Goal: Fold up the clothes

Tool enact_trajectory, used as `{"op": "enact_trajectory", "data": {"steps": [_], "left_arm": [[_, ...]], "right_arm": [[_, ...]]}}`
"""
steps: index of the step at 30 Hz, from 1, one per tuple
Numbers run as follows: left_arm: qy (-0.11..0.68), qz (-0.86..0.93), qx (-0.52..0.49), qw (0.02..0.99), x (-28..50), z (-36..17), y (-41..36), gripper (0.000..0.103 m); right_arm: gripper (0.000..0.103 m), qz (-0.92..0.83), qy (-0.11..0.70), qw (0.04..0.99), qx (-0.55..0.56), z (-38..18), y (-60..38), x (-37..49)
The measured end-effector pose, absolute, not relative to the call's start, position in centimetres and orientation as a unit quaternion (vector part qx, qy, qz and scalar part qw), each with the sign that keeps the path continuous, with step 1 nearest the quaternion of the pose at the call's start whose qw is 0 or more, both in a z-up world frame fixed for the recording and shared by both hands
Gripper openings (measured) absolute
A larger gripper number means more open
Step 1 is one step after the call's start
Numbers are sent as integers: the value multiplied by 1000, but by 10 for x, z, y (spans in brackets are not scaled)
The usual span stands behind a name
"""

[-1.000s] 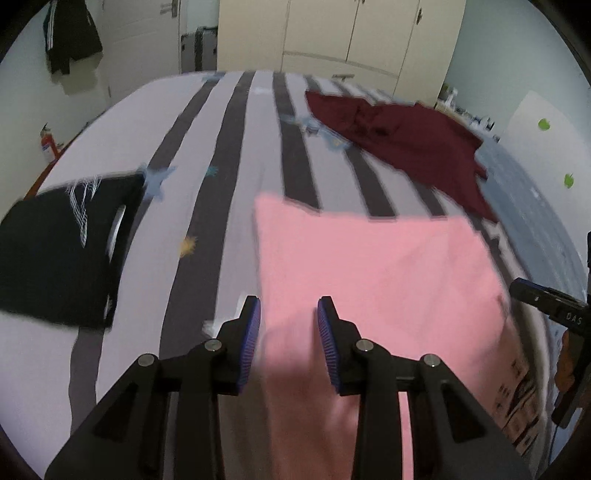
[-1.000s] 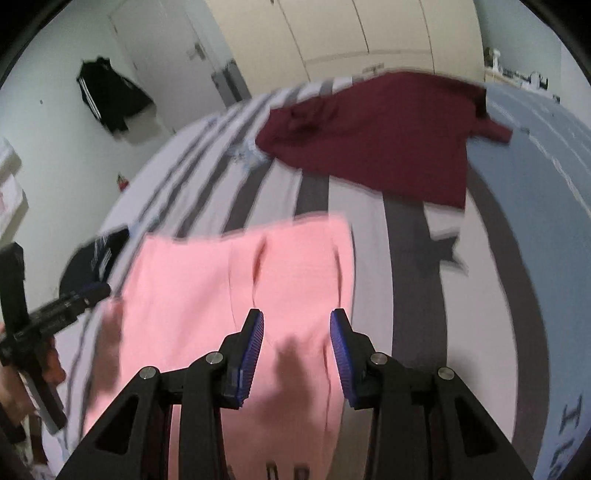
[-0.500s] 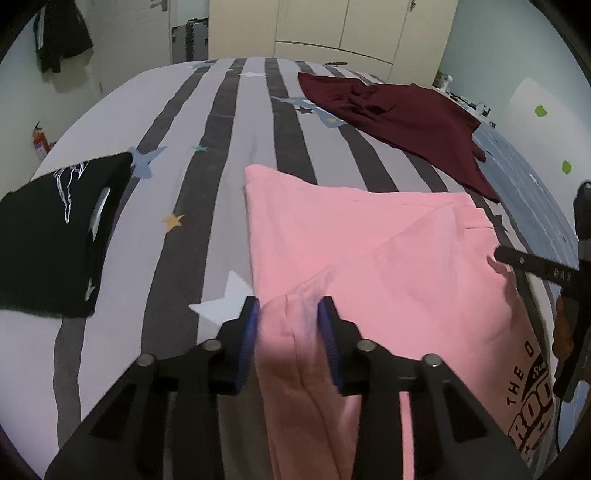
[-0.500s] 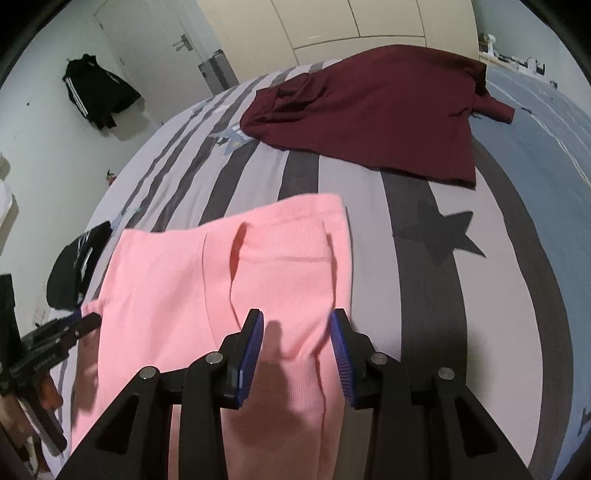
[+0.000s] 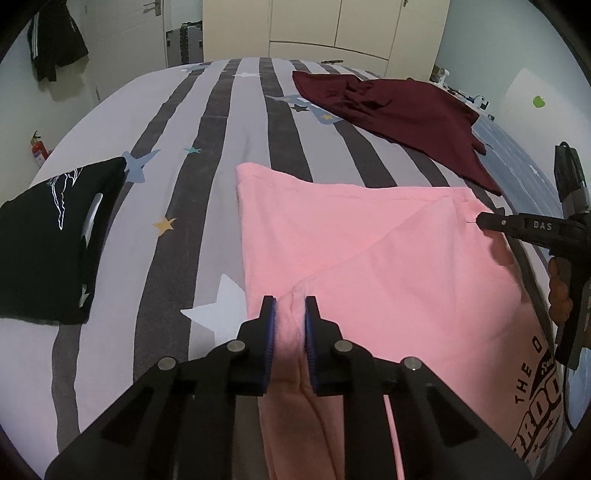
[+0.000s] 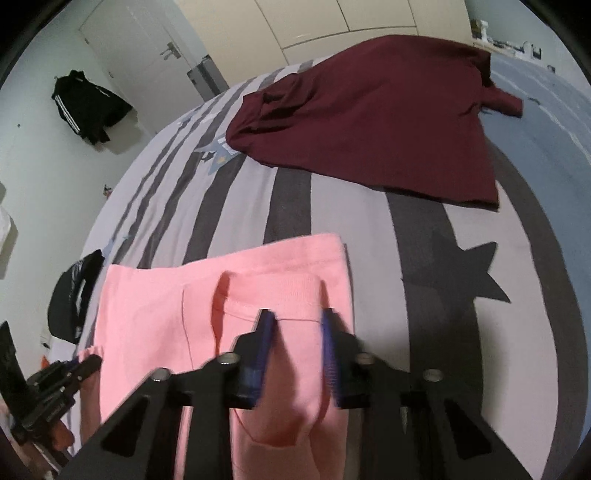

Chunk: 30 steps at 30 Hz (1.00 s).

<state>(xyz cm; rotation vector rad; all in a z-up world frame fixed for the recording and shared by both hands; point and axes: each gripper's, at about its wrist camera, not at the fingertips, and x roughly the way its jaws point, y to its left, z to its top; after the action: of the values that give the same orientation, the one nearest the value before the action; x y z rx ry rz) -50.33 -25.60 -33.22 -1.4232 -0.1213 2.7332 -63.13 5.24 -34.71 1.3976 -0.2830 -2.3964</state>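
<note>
A pink T-shirt [image 5: 369,258] with black print lies partly folded on the striped bed [image 5: 221,110]. My left gripper [image 5: 290,314] is at its near left edge. Its jaws are closing, and the pads pinch a raised fold of pink cloth. My right gripper [image 6: 297,325] is blurred, its jaws closing with the pink T-shirt [image 6: 277,266] between them. In the left wrist view the right gripper [image 5: 484,221] bites the shirt's right edge, puckering the cloth. In the right wrist view the left gripper [image 6: 92,360] shows at the lower left.
A maroon garment [image 5: 399,107] lies spread at the far right of the bed. A folded black garment [image 5: 44,240] sits at the left edge. Beyond the bed are a wardrobe [image 5: 351,29], a suitcase [image 5: 184,46], a hanging black jacket [image 5: 55,48] and a fire extinguisher [image 5: 38,149].
Both pairs of jaws have narrowed onto the pink cloth. The right gripper has moved down and in over the shirt's edge. The left gripper has stayed where it was.
</note>
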Motion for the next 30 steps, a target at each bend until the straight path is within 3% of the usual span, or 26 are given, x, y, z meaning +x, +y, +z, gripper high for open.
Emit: {"op": "enact_trajectory", "data": {"steps": [3,13,18,23,30], "left_arm": [[-41,890,-453,28,-503,-324,-255,11],[-56,897,-437,28,-527,-311,-258,11],[-59,890,-453,6,-529,-324,-265,17],[-73,902,-425,-16,-506,-301,-275,17],[-72,895,-439,40,-446,-286,-253,17]], "right_arm": [[6,-848,-87,178,491,-344,49,-633],[6,-857,-91,176,475,-328,51,-649],[15,-856,-61,164,487,-338,50,-651],[17,-876,-36,159,454,-315,60,-619],[17,-844,-66,243,473,-304,54,-512]]}}
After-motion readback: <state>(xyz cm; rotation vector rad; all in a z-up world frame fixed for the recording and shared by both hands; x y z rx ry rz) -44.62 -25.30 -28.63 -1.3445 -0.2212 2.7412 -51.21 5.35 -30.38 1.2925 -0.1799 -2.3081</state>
